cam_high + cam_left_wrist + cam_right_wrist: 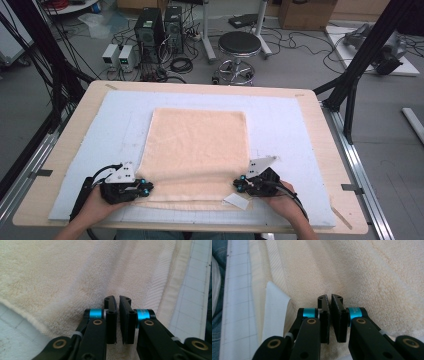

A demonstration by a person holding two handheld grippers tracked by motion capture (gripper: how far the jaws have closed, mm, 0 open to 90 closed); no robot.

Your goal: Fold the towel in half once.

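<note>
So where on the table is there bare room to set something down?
Bare mat lies right, left and beyond the towel. The near edge is crowded: left gripper and right gripper pinch the towel there.

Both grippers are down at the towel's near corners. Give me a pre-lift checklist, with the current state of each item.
1. Left gripper shut on towel: ok, jaws nearly together with a ridge of cloth running up from between them.
2. Right gripper shut on towel: ok, same pinch.
3. Both grips at the same near edge: ok, they sit level in the high view.
4. Towel flat ahead: ok, only slight wrinkles near the grips.
5. White label free of the right jaws: ok, it lies beside them.
6. Layers pinched: cannot tell.
</note>
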